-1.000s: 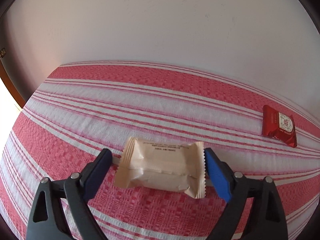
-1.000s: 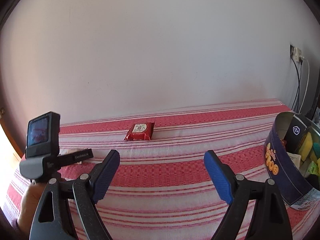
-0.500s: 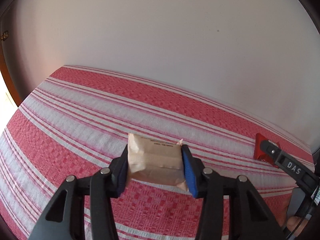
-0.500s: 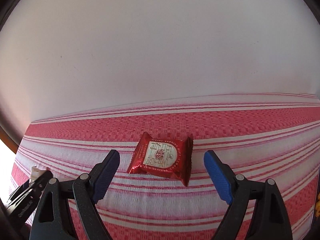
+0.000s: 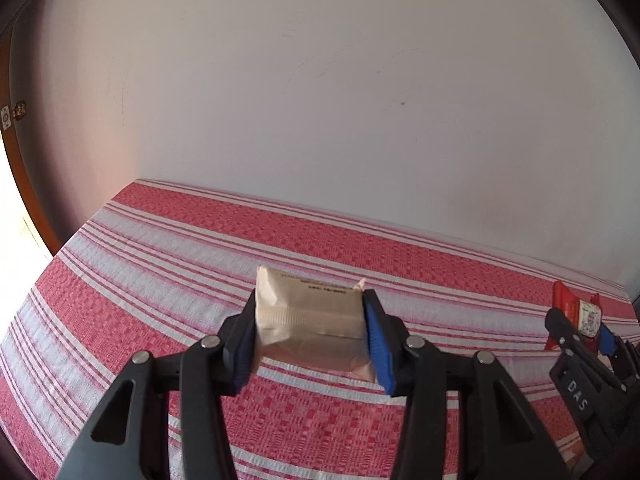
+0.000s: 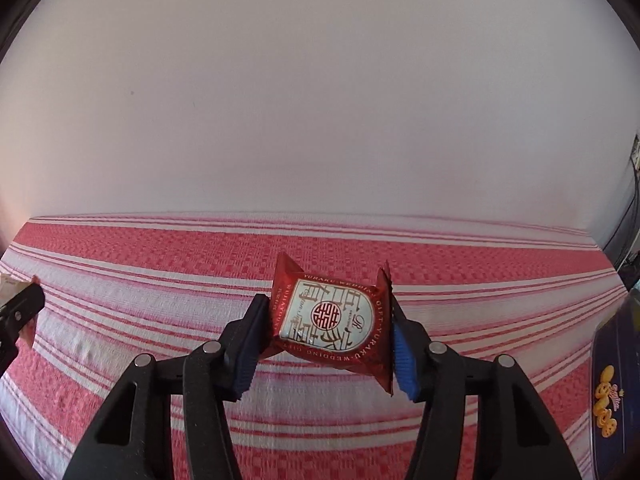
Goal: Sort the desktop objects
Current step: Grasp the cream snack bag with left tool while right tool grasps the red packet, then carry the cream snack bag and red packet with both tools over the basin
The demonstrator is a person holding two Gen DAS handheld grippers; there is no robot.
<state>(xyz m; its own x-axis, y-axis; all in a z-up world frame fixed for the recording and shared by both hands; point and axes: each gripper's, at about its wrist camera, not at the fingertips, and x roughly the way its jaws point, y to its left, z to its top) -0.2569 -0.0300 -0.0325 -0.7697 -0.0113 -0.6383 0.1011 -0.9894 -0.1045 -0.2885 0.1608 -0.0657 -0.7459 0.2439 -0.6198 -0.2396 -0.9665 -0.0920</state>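
Left tongs (image 5: 310,338) clamp a beige snack packet (image 5: 310,320) just above the red-and-white striped cloth (image 5: 160,272) on the worktop, while right tongs (image 6: 326,346) clamp a red wedding-gift sweet packet (image 6: 332,316). A blue cookie tin (image 6: 616,380) stands at the far right.

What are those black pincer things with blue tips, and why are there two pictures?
Each picture comes from a small camera riding on a hand-held gripper, a clamp a person squeezes. There is one per hand, so two pictures. The left hand-held gripper is pinching a beige snack packet. The right hand-held gripper is pinching a red snack packet with a white label. Both are above a red and white striped cloth by a plain wall. At the right picture's edge sits a dark blue cookie tin. The person is tidying up.
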